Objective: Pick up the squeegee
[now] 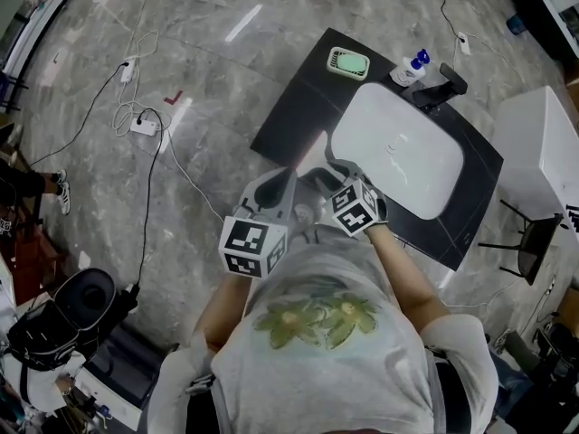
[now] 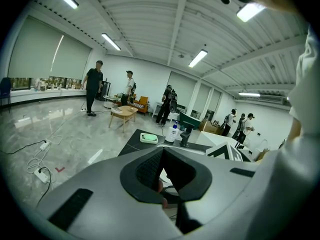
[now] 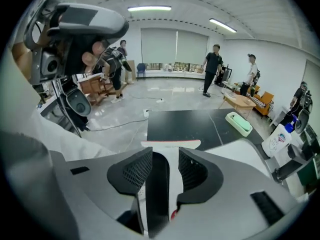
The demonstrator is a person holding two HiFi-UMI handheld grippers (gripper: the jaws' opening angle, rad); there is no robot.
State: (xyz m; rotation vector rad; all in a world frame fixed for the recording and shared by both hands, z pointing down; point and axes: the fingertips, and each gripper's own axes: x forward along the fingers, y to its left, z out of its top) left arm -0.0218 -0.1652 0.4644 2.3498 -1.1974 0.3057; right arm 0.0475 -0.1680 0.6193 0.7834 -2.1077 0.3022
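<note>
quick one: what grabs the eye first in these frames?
The white squeegee, its handle standing between the open right tongs in the right gripper view. From the head view, the white basin set in the black table right ahead of the person.

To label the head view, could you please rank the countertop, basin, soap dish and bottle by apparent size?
1. Black countertop
2. White basin
3. Green soap dish
4. Blue-capped bottle, only slightly smaller than the dish.
</note>
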